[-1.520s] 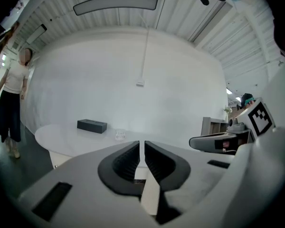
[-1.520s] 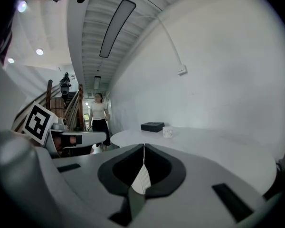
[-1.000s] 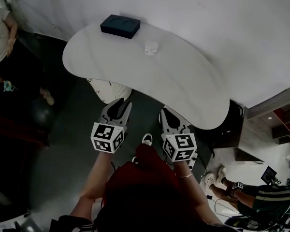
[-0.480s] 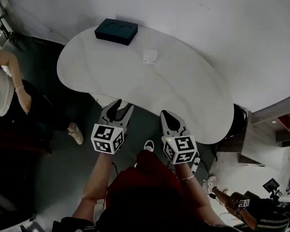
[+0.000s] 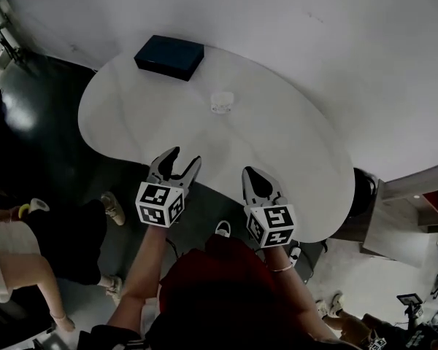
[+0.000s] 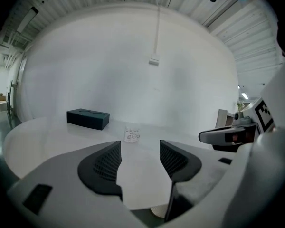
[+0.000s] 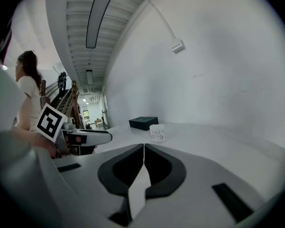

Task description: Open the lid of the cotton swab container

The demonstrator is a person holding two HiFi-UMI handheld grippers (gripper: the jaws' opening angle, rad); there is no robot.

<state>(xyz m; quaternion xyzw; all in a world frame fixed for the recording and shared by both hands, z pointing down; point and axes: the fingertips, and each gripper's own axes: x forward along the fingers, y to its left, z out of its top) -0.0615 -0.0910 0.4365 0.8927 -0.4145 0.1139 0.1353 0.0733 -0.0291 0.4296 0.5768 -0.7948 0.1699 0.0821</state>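
The cotton swab container (image 5: 221, 102) is a small clear round tub with its lid on, standing in the middle of the white table (image 5: 292, 144). It also shows in the left gripper view as the container (image 6: 132, 135) and in the right gripper view as the container (image 7: 157, 132), far ahead of both sets of jaws. My left gripper (image 5: 180, 161) hangs over the table's near edge; its jaws have just been opening and stand open with nothing between them. My right gripper (image 5: 249, 173) is shut and empty, also at the near edge.
A dark blue box (image 5: 169, 57) lies at the table's far left end. A white wall runs behind the table. A person's legs and feet (image 5: 51, 246) are on the dark floor at the left. A wooden shelf unit (image 5: 416, 203) stands at the right.
Both grippers have moved forward from over the floor to the table's near edge. The left gripper's jaws have spread apart. The person on the left has walked toward the lower left.
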